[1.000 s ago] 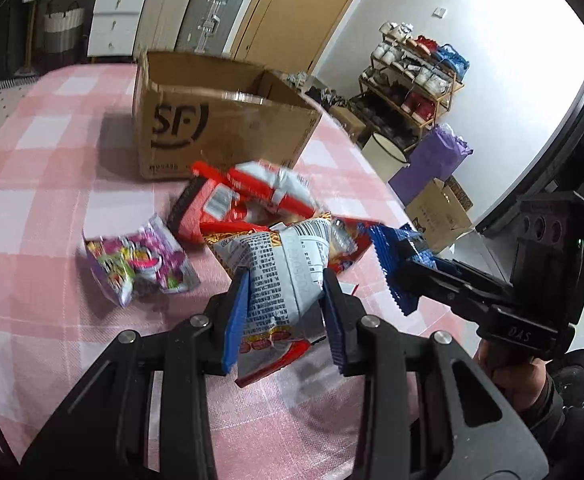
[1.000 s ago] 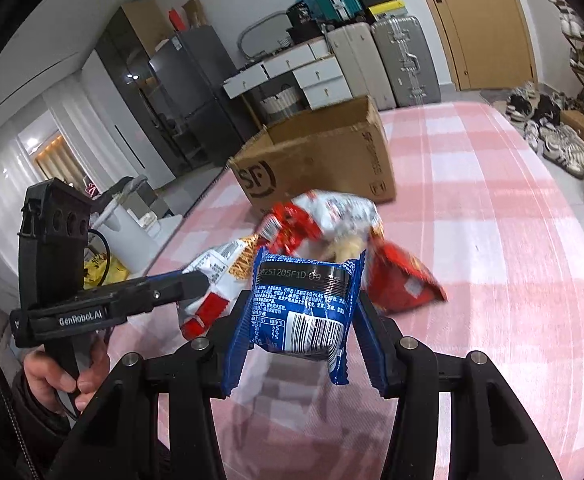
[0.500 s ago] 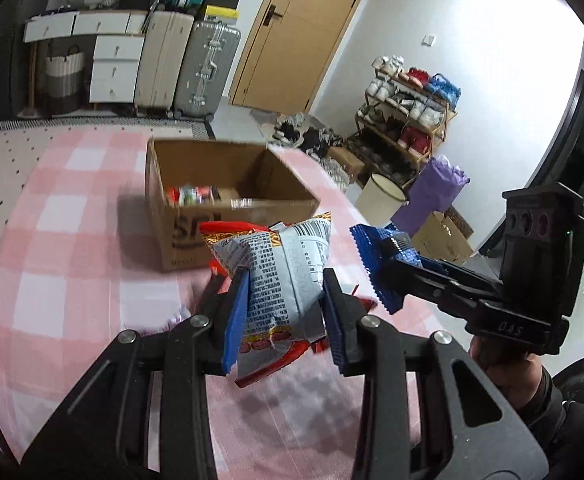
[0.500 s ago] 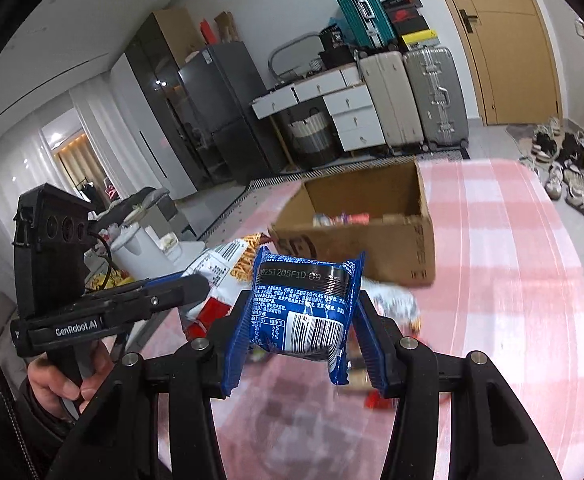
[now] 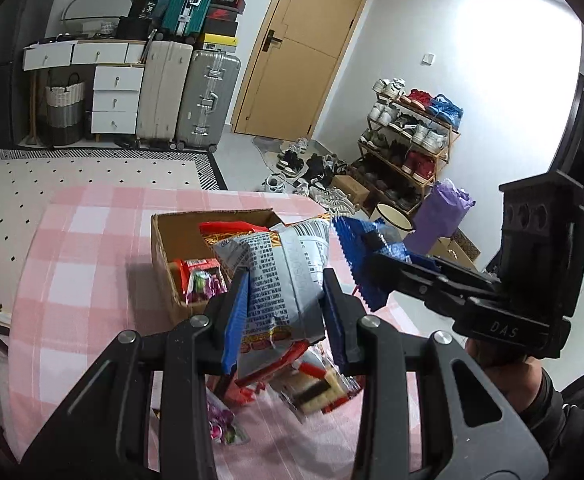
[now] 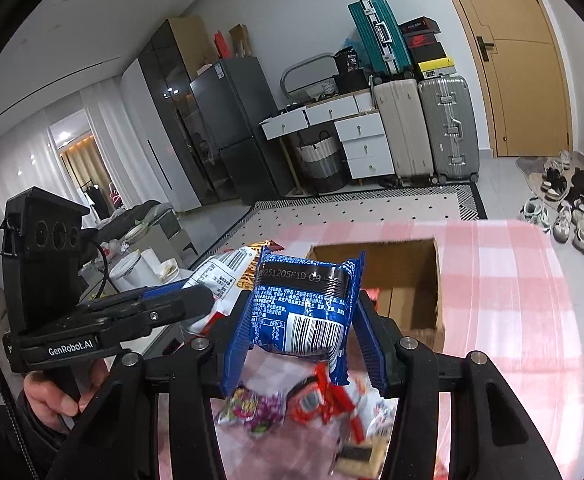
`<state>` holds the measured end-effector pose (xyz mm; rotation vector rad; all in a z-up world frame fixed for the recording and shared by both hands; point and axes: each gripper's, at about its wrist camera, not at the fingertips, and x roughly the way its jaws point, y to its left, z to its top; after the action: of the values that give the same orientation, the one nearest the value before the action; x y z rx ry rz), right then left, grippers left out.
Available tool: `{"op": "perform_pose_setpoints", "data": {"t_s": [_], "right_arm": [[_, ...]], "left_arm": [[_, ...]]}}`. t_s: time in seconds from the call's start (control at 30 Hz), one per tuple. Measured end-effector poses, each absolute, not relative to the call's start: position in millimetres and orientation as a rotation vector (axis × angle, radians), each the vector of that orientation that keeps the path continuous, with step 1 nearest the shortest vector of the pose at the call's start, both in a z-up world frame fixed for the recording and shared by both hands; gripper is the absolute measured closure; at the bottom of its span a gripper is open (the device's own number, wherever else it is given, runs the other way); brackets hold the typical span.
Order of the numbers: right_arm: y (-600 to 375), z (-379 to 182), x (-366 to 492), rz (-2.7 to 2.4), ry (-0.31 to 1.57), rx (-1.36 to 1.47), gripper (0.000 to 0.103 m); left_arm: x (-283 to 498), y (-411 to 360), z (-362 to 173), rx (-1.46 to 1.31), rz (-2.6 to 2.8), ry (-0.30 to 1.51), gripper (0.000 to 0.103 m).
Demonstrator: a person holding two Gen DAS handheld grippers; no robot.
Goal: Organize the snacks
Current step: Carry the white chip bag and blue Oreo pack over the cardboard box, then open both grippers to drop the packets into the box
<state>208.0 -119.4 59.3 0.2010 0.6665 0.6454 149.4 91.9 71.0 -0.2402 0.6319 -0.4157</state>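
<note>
My left gripper (image 5: 286,312) is shut on a grey and red snack bag (image 5: 282,276) and holds it in the air above the table, near the open cardboard box (image 5: 164,248). My right gripper (image 6: 301,340) is shut on a blue snack packet (image 6: 303,308), also held high; it shows in the left wrist view (image 5: 361,264) just right of the grey bag. The box (image 6: 415,280) holds a few snack packs (image 5: 198,280). More loose snacks (image 6: 303,404) lie on the pink checked tablecloth below both grippers.
The table's far edge (image 5: 172,192) lies just beyond the box. Past it are a dotted rug, suitcases (image 5: 188,96), a drawer unit and a door. A shoe rack (image 5: 407,136) and a purple bag (image 5: 439,216) stand on the right.
Both grippers have risen from the snack pile with their packets and moved toward the box. The box interior now shows from above.
</note>
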Motion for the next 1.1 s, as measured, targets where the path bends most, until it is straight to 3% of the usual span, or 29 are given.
{"op": "perform_pose_setpoints", "data": {"t_s": [0.53, 1.1], "right_arm": [[-105, 76, 289, 0.597, 0.677, 0.164, 0.053], [-93, 0, 367, 0.528, 0.833, 0.136, 0.05]], "left_arm": [[248, 78, 100, -0.222, -0.373, 0.637, 0.071], [337, 76, 16, -0.261, -0.348, 0.751, 0.067]]}}
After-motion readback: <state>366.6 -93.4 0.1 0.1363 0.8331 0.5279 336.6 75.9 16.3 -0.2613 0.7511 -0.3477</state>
